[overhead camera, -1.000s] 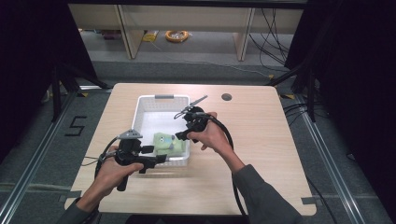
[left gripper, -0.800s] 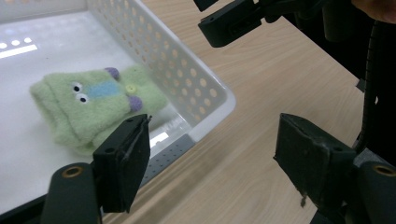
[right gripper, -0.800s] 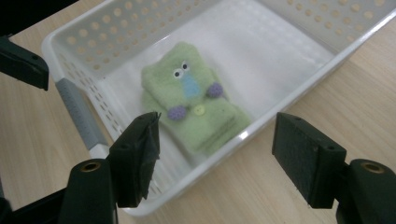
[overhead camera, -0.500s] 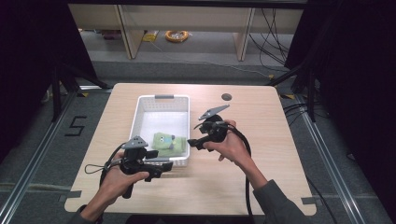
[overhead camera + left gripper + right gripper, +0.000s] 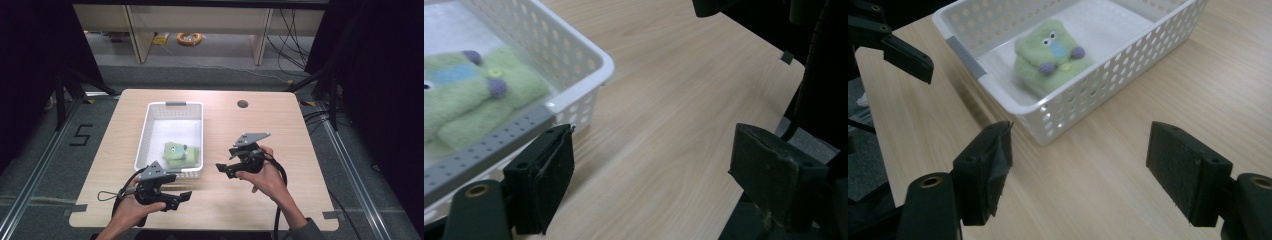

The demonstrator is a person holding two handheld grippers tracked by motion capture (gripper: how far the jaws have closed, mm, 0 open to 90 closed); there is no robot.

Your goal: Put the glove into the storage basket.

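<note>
Both hands pulled back from the basket [image 5: 150, 131]. The right gripper [image 5: 220, 167] and left gripper [image 5: 186, 196] now hold nothing.

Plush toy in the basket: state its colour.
Light green plush toy, with a blue nose and purple spots; clearest in right gripper view.

One bench [image 5: 300, 130] carries one white perforated basket [image 5: 150, 125]. One green plush toy [image 5: 182, 154] lies in that basket. Two hand-held tools are over the bench: the left tool [image 5: 186, 196] and the right tool [image 5: 220, 166].

A lab-like recording bay: dark curtains [image 5: 30, 60], taped floor number [image 5: 80, 135], loose cables [image 5: 295, 30], metal rails [image 5: 372, 200].
</note>
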